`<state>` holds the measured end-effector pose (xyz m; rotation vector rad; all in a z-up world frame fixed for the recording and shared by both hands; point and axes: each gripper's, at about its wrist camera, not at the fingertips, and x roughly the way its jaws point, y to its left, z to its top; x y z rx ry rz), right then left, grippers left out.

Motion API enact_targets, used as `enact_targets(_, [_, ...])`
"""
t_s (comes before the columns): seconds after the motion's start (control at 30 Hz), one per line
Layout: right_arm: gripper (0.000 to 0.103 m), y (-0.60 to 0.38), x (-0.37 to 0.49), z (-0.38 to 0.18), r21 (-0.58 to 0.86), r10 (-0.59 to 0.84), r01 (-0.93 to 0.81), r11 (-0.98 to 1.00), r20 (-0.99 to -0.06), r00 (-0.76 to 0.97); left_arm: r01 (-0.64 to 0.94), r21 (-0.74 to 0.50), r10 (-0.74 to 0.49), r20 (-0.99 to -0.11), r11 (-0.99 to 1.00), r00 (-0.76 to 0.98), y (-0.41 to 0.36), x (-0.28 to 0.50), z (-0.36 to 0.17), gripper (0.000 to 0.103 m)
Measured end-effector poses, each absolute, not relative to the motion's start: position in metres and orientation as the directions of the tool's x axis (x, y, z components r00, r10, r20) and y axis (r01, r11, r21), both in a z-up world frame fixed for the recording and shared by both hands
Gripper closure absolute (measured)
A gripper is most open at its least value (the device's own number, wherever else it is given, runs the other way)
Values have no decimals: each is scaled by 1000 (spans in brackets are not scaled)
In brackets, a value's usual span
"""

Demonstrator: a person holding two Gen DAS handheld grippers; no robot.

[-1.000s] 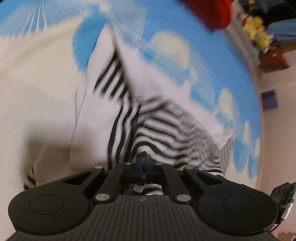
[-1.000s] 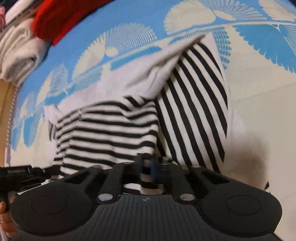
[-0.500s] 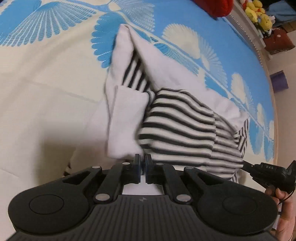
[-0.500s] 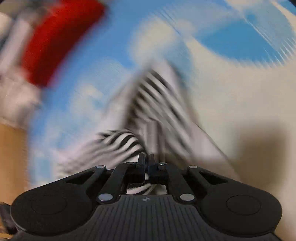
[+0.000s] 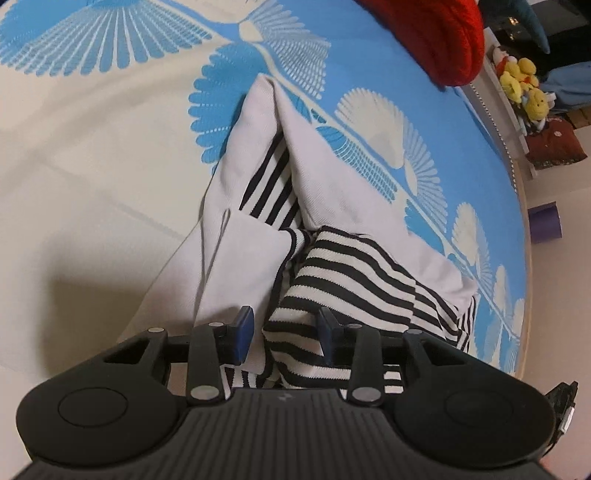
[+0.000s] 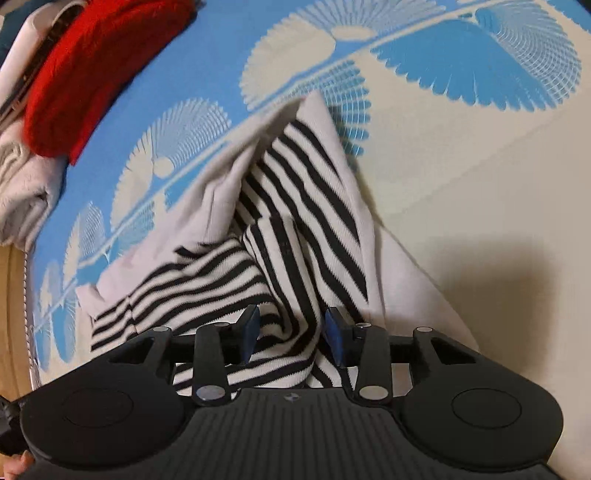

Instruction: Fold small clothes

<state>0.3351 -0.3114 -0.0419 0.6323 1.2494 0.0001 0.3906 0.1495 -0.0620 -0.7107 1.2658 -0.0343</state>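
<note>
A small garment, white with black-and-white stripes (image 5: pixel 354 273), lies folded on the blue and cream bedspread (image 5: pixel 92 147). My left gripper (image 5: pixel 286 332) hangs just over its near edge. Its jaws are opening, and striped cloth lies loose between the blue pads (image 5: pixel 243 328) without being pinched. In the right wrist view the same garment (image 6: pixel 295 184) fills the middle. My right gripper (image 6: pixel 293 332) is also opening, with a ridge of striped fabric between its pads (image 6: pixel 334 334), and it is not squeezing that ridge.
A red knitted item (image 5: pixel 436 33) (image 6: pixel 85 74) lies at the far side of the bed, beside a pile of folded whitish clothes (image 6: pixel 22 192). Beyond the bed edge are yellow plush toys (image 5: pixel 524 85) and a purple box (image 5: pixel 545 223). Cream bedspread (image 6: pixel 461 166) stretches beside the garment.
Both grippers were shut on striped fabric and now stand apart, letting it go. The garment has settled onto the bed in a folded heap. The right wrist view has steadied.
</note>
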Motion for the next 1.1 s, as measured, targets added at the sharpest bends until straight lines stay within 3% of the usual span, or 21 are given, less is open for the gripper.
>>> enact_targets(0.1, [63, -300, 340, -44, 467, 373, 279, 839, -867, 329, -340, -520, -417, -845, 783, 334, 147, 392, -63, 64])
enact_targets(0.13, [68, -297, 341, -42, 471, 379, 262, 843, -864, 333, -330, -522, -419, -844, 786, 336, 145, 392, -62, 71])
enact_targets(0.17, [88, -295, 342, -40, 485, 393, 244, 840, -853, 343, -321, -528, -423, -839, 787, 344, 144, 393, -61, 92])
enact_targets(0.2, [99, -295, 343, -38, 507, 408, 240, 828, -838, 362, -309, -536, -422, -829, 786, 366, 144, 392, -56, 97])
enact_targets(0.27, [99, -303, 342, -23, 574, 434, 246, 781, -782, 447, -271, -559, -411, -794, 784, 448, 147, 391, -35, 97])
enact_targets(0.37, [99, -322, 341, 6, 698, 484, 204, 686, -648, 588, -130, -594, -417, -687, 793, 595, 150, 387, 13, 97])
enact_targets(0.43, [99, -332, 340, 17, 718, 480, 183, 672, -610, 631, -109, -607, -428, -665, 787, 612, 153, 384, 23, 97])
enact_targets(0.5, [99, -335, 342, 10, 691, 470, 212, 691, -652, 595, -145, -569, -422, -735, 809, 530, 150, 387, 8, 97])
enact_targets(0.57, [99, -330, 346, -15, 582, 423, 281, 763, -778, 464, -194, -471, -376, -844, 860, 382, 142, 393, -23, 91])
enact_targets(0.67, [89, -317, 345, -44, 341, 236, 352, 871, -921, 309, -199, -265, -192, -927, 944, 324, 135, 394, -38, 89])
enact_targets(0.77, [89, -317, 345, -24, 348, 212, 328, 878, -898, 387, -155, -274, -173, -866, 949, 468, 137, 391, -7, 89])
enact_targets(0.83, [89, -315, 343, -3, 364, 193, 291, 885, -854, 483, -88, -356, -258, -806, 930, 533, 132, 388, 7, 89])
enact_targets(0.9, [79, -308, 344, 10, 424, 247, 211, 881, -792, 558, -42, -425, -348, -790, 904, 505, 122, 389, 1, 89])
enact_targets(1.0, [68, -298, 348, 3, 538, 392, 132, 833, -741, 545, -78, -396, -341, -861, 915, 379, 109, 396, -36, 89])
enact_targets(1.1, [67, -290, 354, -32, 495, 382, 210, 843, -826, 414, -147, -247, -209, -950, 958, 233, 109, 399, -77, 93])
